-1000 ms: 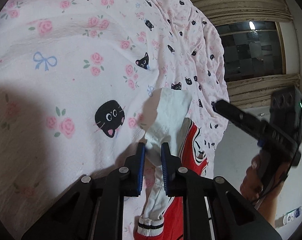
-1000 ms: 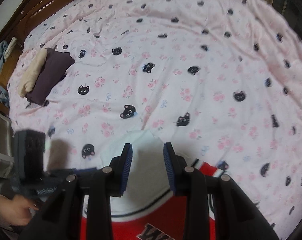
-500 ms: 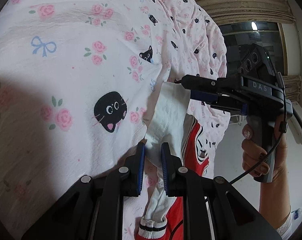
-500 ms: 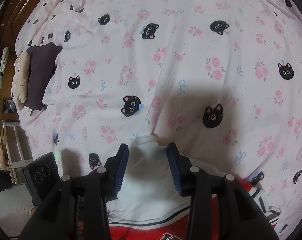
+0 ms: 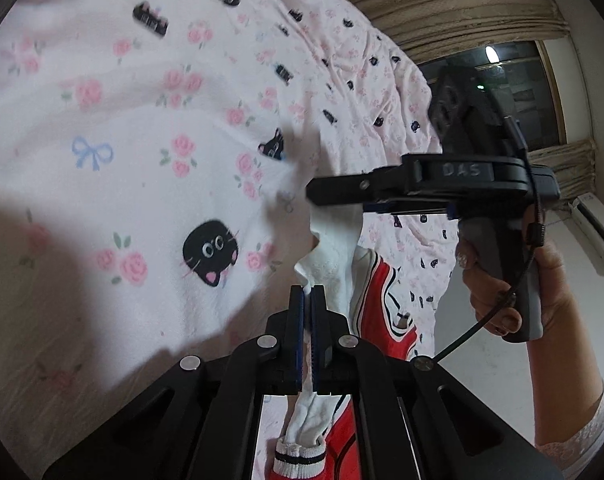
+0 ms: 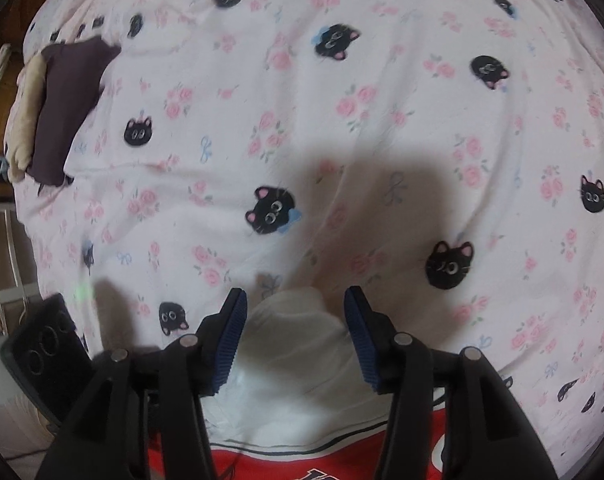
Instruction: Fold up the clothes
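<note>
My left gripper (image 5: 306,296) pinches the white-sleeved red jersey (image 6: 285,364), lying at the floral bedsheet's (image 6: 342,120) six-o'clock edge. My right gripper (image 6: 295,308) is opening astride the sleeve, untouched. Next: clamp, then fold.

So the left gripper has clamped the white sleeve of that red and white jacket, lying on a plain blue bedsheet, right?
Not quite. The left gripper does clamp the white sleeve, but the bedsheet is pale pink, printed with black cat faces and roses, as the right wrist view shows.
</note>
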A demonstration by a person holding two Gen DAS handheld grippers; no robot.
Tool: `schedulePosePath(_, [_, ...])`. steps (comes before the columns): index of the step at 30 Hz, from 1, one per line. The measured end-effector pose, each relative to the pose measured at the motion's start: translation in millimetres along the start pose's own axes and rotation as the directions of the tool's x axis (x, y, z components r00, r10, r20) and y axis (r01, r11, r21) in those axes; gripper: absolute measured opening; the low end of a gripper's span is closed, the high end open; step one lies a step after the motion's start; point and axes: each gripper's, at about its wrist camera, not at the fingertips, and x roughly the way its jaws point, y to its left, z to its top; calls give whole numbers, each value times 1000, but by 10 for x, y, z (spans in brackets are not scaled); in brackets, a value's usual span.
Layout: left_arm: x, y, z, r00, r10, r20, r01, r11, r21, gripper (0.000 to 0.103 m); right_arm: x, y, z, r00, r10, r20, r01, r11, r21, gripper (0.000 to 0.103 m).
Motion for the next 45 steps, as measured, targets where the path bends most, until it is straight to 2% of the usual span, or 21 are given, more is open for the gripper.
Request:
schedulePosePath(1, [-30, -31, -5, 1000, 5, 8, -5, 1000, 13, 1, -5, 24, -10, 1000, 0, -1, 0, 1000, -19, 44])
schedulePosePath(3, [-81, -76, -20, 1000, 19, 24, -20, 999, 30, 1, -21, 90, -26, 1000, -3, -5, 2, 998, -63, 25])
schedulePosePath(6, [-158, -114, -47, 998, 48, 42, -49, 998, 43, 1, -66, 142, -46, 1000, -20, -3, 20, 995, -97, 14])
schedulePosePath(10, [-201, -139, -93, 994, 91, 58, -95, 993, 70, 1, -161, 165, -61, 999, -46, 20, 47, 993, -112, 14])
schedulePosePath(13, [-198, -251, -130, 993, 98, 66, -106, 985, 134, 1, -262, 117, -76, 998, -44, 49, 49, 993, -108, 15])
schedulePosePath(18, [-229, -499, -204, 991, 98, 91, -120, 956, 266, 1, -355, 62, -156, 996, -44, 79, 52, 993, -109, 15])
schedulePosePath(22, [-209, -702, -308, 993, 91, 70, -111, 919, 378, 2, -463, 35, -327, 994, -39, 106, 53, 990, -128, 14])
schedulePosePath(26, [-148, -885, -472, 995, 94, 27, -95, 861, 499, 2, -597, -29, -577, 989, 0, 151, 20, 991, -132, 14])
schedulePosePath(29, [-53, -980, -589, 992, 123, -17, -91, 814, 574, 1, -706, -119, -837, 982, 15, 188, 11, 990, -138, 14])
schedulePosePath(36, [190, -1096, -853, 971, 222, -87, -96, 699, 708, 2, -628, -423, -1411, 974, -4, 228, 22, 997, -78, 15])
schedulePosePath(42, [319, -1172, -1111, 946, 316, -69, -129, 565, 815, 2, -389, -659, -1833, 966, -25, 258, 24, 1000, 10, 15])
schedulePosePath(44, [368, -1183, -1198, 932, 358, -52, -144, 499, 854, 2, -344, -733, -1924, 962, -24, 271, 12, 999, 48, 17])
schedulePosePath(45, [374, -1197, -1245, 930, 367, -34, -151, 464, 873, 2, -328, -771, -1960, 960, -24, 277, 5, 998, 69, 24])
